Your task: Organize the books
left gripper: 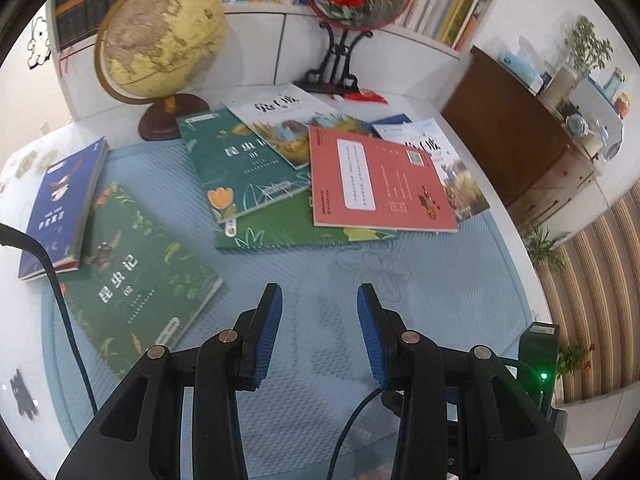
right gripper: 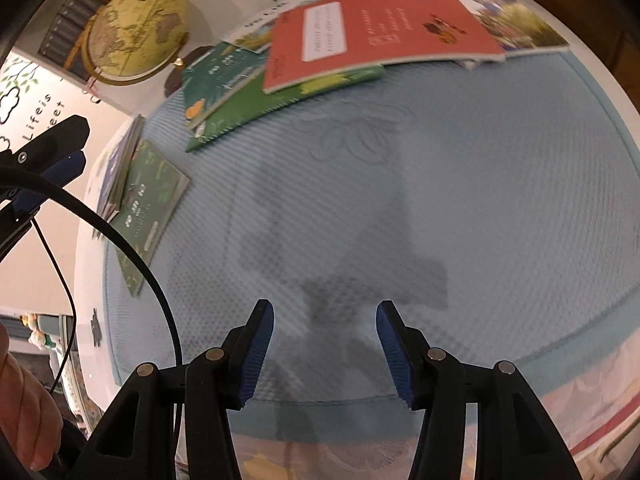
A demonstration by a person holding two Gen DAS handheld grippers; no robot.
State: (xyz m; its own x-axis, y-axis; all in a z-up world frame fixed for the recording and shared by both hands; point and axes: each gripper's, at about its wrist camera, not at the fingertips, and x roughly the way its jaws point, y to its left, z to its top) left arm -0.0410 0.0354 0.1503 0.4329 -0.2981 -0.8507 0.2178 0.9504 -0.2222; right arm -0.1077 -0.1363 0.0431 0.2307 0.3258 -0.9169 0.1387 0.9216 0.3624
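Several books lie scattered on a light blue mat [left gripper: 440, 280]. A red book [left gripper: 380, 184] tops a loose pile with two green books [left gripper: 240, 164] and two white books behind it. To the left lie a dark green book [left gripper: 136, 272] and a blue book [left gripper: 60, 208] overlapping its edge. My left gripper [left gripper: 319, 300] hangs open over bare mat, in front of the pile, nothing between its blue pads. My right gripper [right gripper: 325, 316] is also over bare mat [right gripper: 400, 200], its jaws opening and empty. The red book [right gripper: 376, 28] and the green book [right gripper: 156, 200] show far off in the right wrist view.
A globe [left gripper: 160, 40] and a round red flower ornament on a black stand [left gripper: 352, 0] sit at the back below a bookshelf. A brown cabinet [left gripper: 520, 136] stands at the right. A black cable [right gripper: 120, 240], the left gripper [right gripper: 52, 156] and a hand [right gripper: 24, 412] appear at left.
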